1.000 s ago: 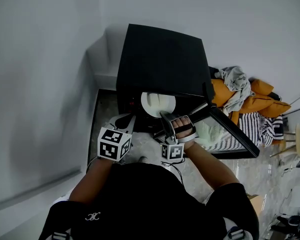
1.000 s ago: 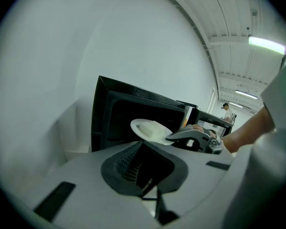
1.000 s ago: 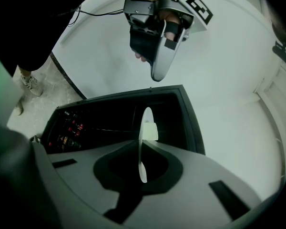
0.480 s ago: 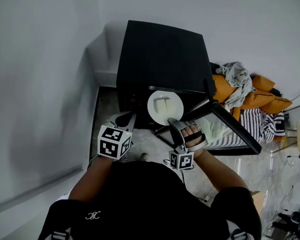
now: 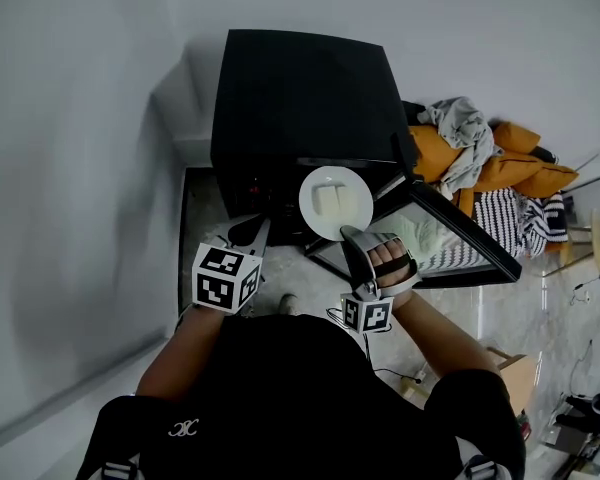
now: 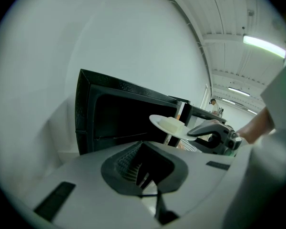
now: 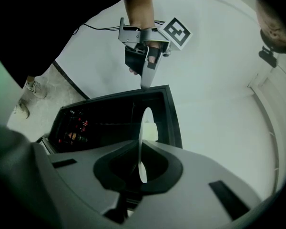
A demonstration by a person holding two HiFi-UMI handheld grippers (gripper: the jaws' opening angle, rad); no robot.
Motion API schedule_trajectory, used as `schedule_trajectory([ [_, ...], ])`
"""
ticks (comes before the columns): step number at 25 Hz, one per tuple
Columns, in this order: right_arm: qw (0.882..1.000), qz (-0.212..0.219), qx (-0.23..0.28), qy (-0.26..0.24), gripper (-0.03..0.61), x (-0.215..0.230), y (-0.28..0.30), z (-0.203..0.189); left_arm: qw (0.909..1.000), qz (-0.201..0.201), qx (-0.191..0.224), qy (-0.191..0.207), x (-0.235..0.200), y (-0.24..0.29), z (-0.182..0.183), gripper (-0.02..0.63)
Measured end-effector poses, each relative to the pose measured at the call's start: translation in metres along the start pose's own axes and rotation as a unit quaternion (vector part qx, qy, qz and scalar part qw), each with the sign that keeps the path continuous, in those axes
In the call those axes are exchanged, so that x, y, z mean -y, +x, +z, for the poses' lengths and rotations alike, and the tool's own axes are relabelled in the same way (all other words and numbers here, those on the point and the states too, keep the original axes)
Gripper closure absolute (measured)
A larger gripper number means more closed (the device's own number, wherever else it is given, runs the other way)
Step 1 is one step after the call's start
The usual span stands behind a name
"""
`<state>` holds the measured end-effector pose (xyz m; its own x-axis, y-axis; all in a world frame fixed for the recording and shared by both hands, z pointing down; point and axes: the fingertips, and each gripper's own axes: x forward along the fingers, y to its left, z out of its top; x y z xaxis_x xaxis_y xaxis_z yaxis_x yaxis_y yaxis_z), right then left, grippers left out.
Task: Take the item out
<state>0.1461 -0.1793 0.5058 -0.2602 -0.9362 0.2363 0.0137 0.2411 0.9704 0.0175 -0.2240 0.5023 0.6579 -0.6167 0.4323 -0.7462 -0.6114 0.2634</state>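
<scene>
Furthest left is the bare white wall [image 5: 70,168], and nothing there concerns us. Next comes our left claw [image 5: 261,230], held low near the front left corner of the microwave [image 5: 305,98]. Its jaws are pressed together with nothing between them. We judge it is kept there to stay out of the way while the other hand works.

The microwave is a black box with its mouth towards us. Just outside that mouth the plate [image 5: 352,214] hangs in the air, resting on nothing. It is white and round and carries a pale block [image 5: 329,200] near its middle. From the left gripper view the plate [image 6: 158,121] sits about level, which we think keeps the block from sliding off.

Our right claw [image 5: 346,235] has its jaws clamped on the near rim of the plate, and the right gripper view shows that rim edge-on between them [image 7: 141,168]. With only the edge held, the far side has no support, so the grip must stay firm and the wrist steady.

To the right, the door [image 5: 460,243] swings wide open, close beside the right hand. It is what we could most easily knock if the plate goes that way. Towards us the path looks free. Beyond the door lies a heap of clothes [image 5: 480,163] in orange, grey and stripes, well apart from the work.
</scene>
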Motion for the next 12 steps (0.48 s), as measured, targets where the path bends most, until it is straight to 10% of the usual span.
schedule_trajectory([
  [12, 1.000, 0.010, -0.005, 0.024, 0.558, -0.002, -0.014, 0.008, 0.9996, -0.023, -0.011, 0.013, 0.013, 0.005, -0.005, 0.614],
])
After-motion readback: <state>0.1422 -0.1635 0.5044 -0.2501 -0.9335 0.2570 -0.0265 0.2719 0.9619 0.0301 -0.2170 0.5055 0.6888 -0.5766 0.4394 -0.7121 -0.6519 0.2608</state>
